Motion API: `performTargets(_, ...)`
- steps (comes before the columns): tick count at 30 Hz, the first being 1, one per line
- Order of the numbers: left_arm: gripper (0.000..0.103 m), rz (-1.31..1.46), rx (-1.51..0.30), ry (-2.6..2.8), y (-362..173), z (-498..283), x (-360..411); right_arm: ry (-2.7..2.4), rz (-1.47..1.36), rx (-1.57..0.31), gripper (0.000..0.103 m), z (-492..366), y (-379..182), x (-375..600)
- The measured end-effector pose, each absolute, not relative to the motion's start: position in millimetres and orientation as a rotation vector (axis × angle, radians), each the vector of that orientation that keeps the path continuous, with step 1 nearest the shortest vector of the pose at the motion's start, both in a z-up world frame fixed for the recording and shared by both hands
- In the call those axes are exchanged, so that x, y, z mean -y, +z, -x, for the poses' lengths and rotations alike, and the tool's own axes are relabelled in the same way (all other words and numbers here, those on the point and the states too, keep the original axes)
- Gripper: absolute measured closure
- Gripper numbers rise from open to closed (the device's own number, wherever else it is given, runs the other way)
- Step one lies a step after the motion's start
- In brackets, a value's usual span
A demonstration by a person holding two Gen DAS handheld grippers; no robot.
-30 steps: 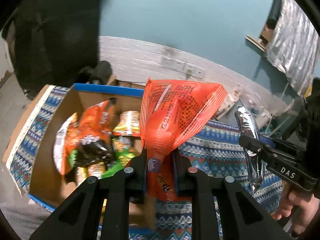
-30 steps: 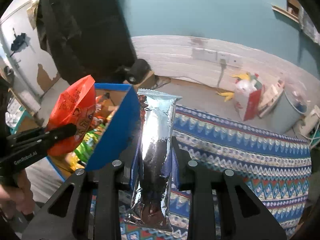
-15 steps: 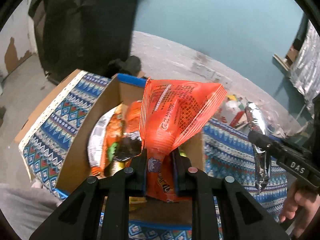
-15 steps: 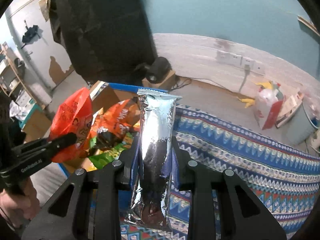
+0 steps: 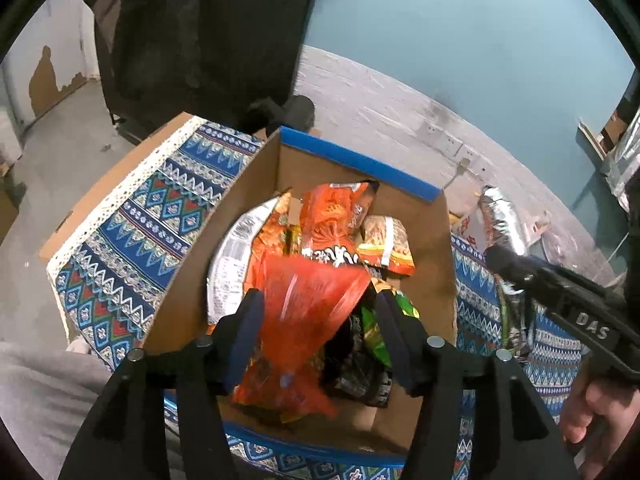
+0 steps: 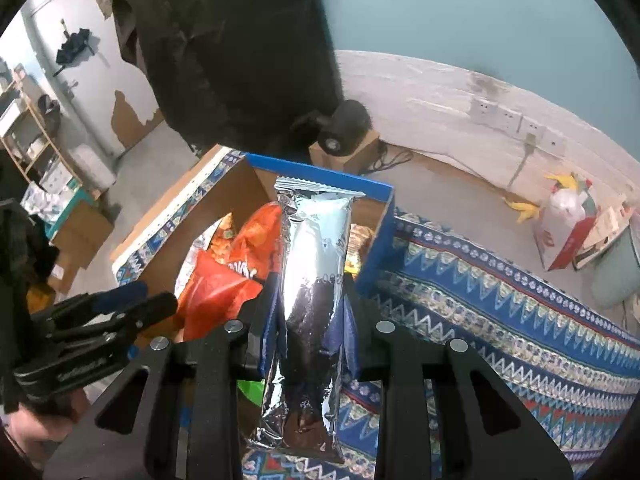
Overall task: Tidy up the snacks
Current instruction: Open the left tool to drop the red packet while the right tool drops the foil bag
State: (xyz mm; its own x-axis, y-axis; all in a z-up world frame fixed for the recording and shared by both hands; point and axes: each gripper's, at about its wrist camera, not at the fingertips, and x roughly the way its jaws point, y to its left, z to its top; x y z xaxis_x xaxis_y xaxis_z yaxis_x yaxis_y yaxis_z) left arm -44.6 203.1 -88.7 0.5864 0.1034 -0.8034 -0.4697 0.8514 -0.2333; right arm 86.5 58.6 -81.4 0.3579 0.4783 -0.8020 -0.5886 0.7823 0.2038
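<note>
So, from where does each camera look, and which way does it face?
Left wrist: on the left tool, facing down into the blue-rimmed cardboard box; its open fingers flank a blurred orange snack bag.
Right wrist: on the right tool, facing the box, clamping a silver foil packet.
Shared: box, both tools, patterned cloth.

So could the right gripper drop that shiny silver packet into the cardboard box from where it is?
Probably yes. The right gripper grips the silver foil packet right at the open-topped cardboard box. Only the open left gripper and its loose red-orange bag crowd the opening.
</note>
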Motion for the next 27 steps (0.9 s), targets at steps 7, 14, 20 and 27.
performTargets(7,0.039,0.462,-0.885,0.371,-88,45,-212,0.712,0.124,-1.02,0.077,-102,-91,-81)
performTargets(14,0.039,0.44,-0.88,0.385,-86,48,-214,0.727,0.127,-1.051,0.077,-109,-102,-104)
performTargets(20,0.031,0.415,-0.866,0.413,-80,50,-216,0.738,0.127,-1.076,0.075,-112,-110,-113)
performTargets(27,0.022,0.371,-0.835,0.439,-66,53,-211,0.711,0.116,-1.062,0.058,-106,-100,-103)
